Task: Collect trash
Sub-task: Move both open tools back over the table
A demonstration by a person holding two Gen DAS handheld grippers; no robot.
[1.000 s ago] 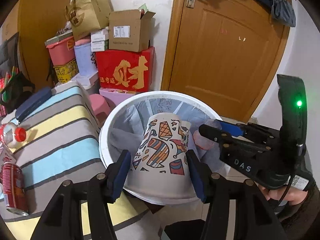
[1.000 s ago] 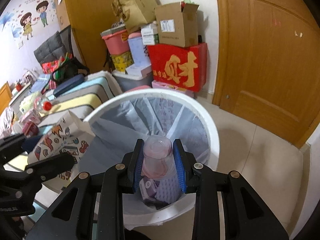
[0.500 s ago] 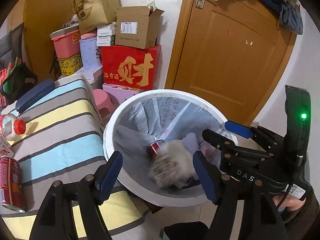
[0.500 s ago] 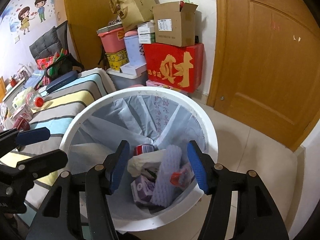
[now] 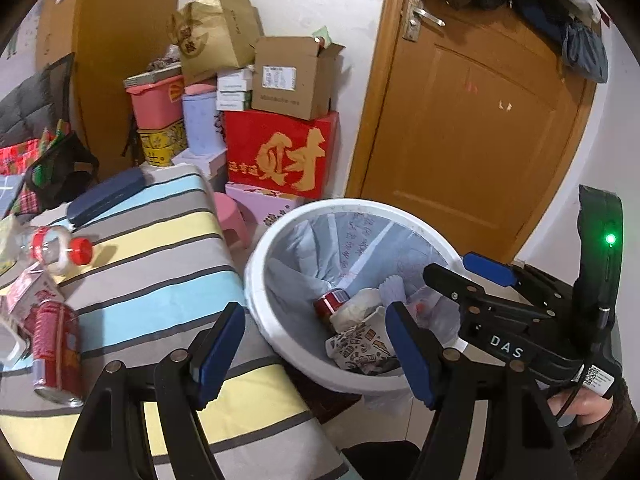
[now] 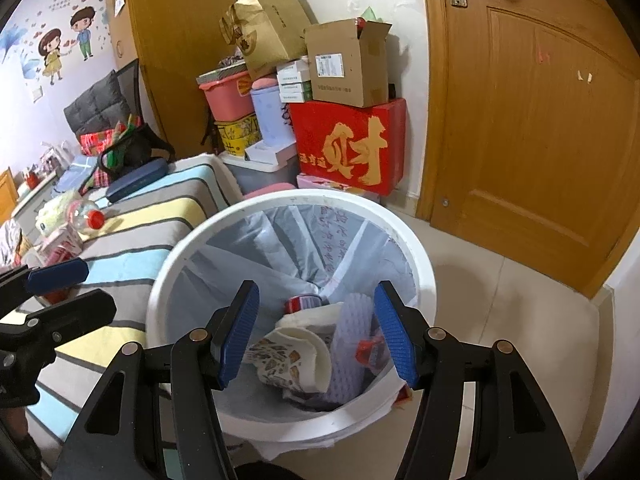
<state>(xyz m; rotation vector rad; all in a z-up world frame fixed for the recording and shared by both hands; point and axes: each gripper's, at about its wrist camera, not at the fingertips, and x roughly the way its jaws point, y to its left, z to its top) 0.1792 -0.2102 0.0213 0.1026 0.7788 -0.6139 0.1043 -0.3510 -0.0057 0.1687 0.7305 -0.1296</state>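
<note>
A white trash bin (image 5: pixel 260 280) (image 6: pixel 424 280) with a pale plastic liner holds a patterned paper cup (image 5: pixel 360 348) (image 6: pixel 288 356), a red can (image 6: pixel 300 303), a clear bottle with a red cap (image 6: pixel 366 350) and other trash. My left gripper (image 5: pixel 316 344) is open and empty above the bin's near left rim. My right gripper (image 6: pixel 318 332) is open and empty over the bin; it also shows at the right of the left wrist view (image 5: pixel 472 276). On the striped bed (image 5: pixel 160 256) lie a red can (image 5: pixel 56 352) and a clear bottle with a red cap (image 5: pixel 60 246).
Stacked boxes, among them a red box (image 5: pixel 280 160) and cardboard boxes, stand against the wall behind the bin. A wooden door (image 6: pixel 540 120) is at the right. A dark flat case (image 5: pixel 106 196) lies on the bed, and a pink stool (image 5: pixel 232 216) stands beside it.
Both grippers opened: the patterned cup fell from the left one and the clear bottle from the right one into the bin. Both have drawn back and up a little.
</note>
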